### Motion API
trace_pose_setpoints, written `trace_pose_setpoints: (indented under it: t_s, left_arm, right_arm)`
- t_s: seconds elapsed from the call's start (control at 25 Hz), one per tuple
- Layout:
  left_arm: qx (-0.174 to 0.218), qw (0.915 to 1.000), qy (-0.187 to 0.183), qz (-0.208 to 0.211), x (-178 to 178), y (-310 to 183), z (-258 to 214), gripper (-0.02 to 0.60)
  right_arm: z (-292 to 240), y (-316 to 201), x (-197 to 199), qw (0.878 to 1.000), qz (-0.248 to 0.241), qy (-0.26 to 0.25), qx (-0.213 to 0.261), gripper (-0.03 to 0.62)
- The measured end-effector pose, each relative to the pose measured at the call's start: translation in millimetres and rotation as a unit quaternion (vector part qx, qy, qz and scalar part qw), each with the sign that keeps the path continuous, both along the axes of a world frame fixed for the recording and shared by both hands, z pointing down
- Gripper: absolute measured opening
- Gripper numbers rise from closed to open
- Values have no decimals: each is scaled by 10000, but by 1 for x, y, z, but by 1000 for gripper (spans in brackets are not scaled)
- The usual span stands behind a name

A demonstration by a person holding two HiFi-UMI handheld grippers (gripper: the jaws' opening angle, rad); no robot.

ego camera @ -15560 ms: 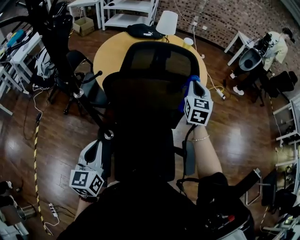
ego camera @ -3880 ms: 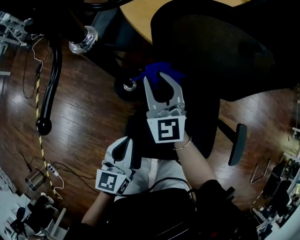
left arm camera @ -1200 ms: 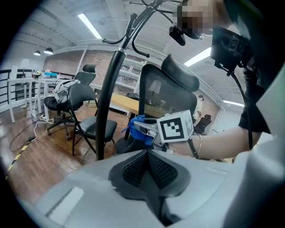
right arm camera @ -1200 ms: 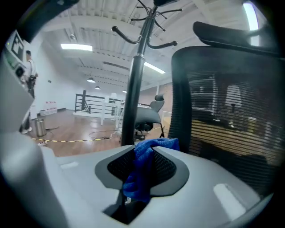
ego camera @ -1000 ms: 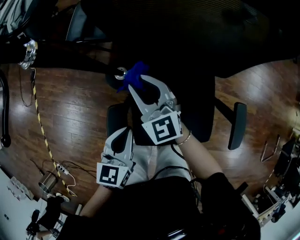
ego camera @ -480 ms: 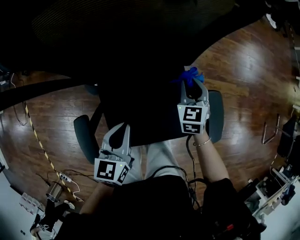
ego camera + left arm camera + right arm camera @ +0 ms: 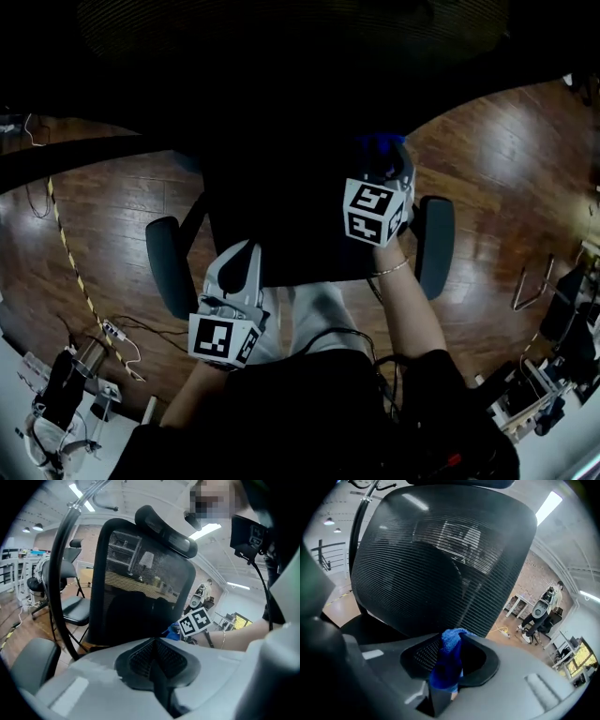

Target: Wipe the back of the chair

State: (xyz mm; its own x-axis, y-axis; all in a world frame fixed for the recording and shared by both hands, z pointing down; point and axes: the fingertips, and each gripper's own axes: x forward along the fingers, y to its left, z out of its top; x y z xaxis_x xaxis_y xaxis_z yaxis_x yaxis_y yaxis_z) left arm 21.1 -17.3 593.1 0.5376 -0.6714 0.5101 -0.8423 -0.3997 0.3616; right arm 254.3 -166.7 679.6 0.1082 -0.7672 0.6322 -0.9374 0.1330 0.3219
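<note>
Chair back (image 7: 440,559): black mesh, upright, filling the right gripper view from 9 to 2 o'clock, directly ahead of the jaws. Blue cloth (image 7: 449,660): clamped between the jaws of my right gripper (image 7: 384,157), with a tuft standing proud of the tips toward the mesh. In the head view this gripper sits at 1 o'clock, just inboard of the armrest (image 7: 436,246) at 3 o'clock. My left gripper (image 7: 242,255) is at 7 o'clock, jaws together with nothing between them, near the lower rear of the chair.

Recommendation: lead with the tuft, not the jaw tips, so that only cloth meets the mesh. Press lightly, since mesh will likely give. Work in overlapping strokes, keeping the clamp firm.

Change noted: a second ago my right gripper was at the chair's lower left, near a castor. It has since crossed to the right side. The cloth was clamped then as now.
</note>
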Motion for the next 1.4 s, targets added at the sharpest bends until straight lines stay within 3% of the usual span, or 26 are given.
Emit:
trace_pose_setpoints:
  t_s: [0.2, 0.44, 0.72, 0.96, 1.12, 1.32, 1.4]
  left_arm:
    - [-49, 9994, 67, -326, -40, 8, 6, 8]
    - [76, 9981, 338, -518, -85, 15, -4, 8]
    - [387, 9972, 623, -173, -114, 30, -23, 8]
    - [461, 9959, 753, 214, -137, 53, -26, 8]
    - [502, 9961, 690, 210, -149, 54, -27, 8]
    - [534, 9963, 645, 207, -151, 64, -36, 8]
    - [527, 9965, 597, 266, -147, 64, -39, 8]
  right_arm:
    - [-5, -9, -44, 9987, -434, -205, 197, 104]
    - [-6, -17, -152, 9900, -1335, -295, 335, 104]
    - [-7, -6, -270, 9687, -2431, -246, 432, 104]
    - [-2, 2, -338, 9600, -2719, -530, 397, 104]
    - [0, 5, -374, 9499, -3028, -654, 410, 104]
    - [-45, 38, -401, 9152, -3464, -1904, 782, 104]
    - [-62, 47, -383, 9148, -3324, -2111, 896, 104]
